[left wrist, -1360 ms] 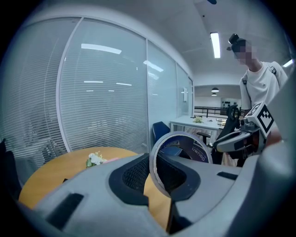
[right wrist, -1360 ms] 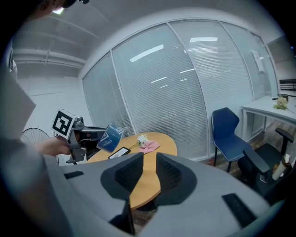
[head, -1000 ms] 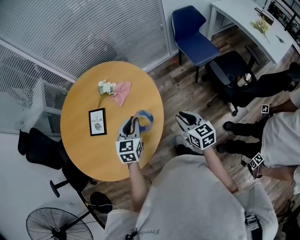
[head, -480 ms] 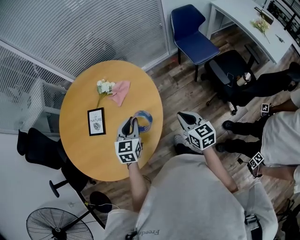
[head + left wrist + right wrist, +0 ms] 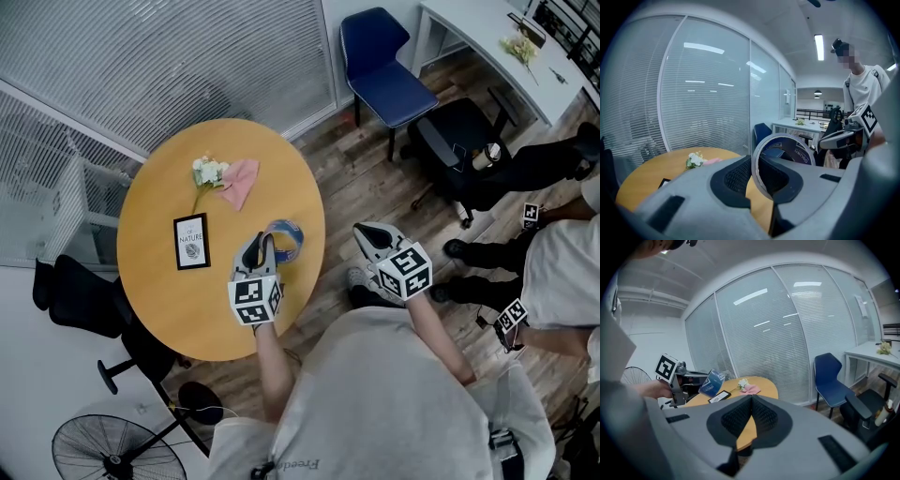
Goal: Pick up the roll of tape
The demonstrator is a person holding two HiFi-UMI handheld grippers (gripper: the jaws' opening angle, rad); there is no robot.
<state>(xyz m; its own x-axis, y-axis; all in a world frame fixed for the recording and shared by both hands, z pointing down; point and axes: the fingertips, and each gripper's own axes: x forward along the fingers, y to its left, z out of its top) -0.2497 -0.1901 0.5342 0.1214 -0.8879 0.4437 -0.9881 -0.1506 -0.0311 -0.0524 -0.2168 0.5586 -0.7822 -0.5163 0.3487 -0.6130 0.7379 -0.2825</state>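
The roll of tape (image 5: 289, 234), a blue ring with a dark inner face, stands on edge between the jaws of my left gripper (image 5: 265, 243), over the round wooden table (image 5: 169, 300) near its right edge. In the left gripper view the tape (image 5: 797, 152) sits upright with both pads pressed on its rim, and the left gripper (image 5: 755, 171) is shut on it. From the right gripper view the tape (image 5: 711, 382) hangs in the air above the tabletop. My right gripper (image 5: 364, 231) is off the table's right side over the floor. The right gripper (image 5: 751, 414) is shut with nothing in it.
On the table lie a framed card (image 5: 192, 241), a pink cloth (image 5: 242, 180) and a small bunch of white flowers (image 5: 211, 173). A blue chair (image 5: 380, 70) and a black office chair (image 5: 459, 150) stand to the right. Another person (image 5: 562, 272) is at far right, a fan (image 5: 112, 450) at lower left.
The picture has slid slightly to the left; both grippers and the tape keep their places relative to the table.
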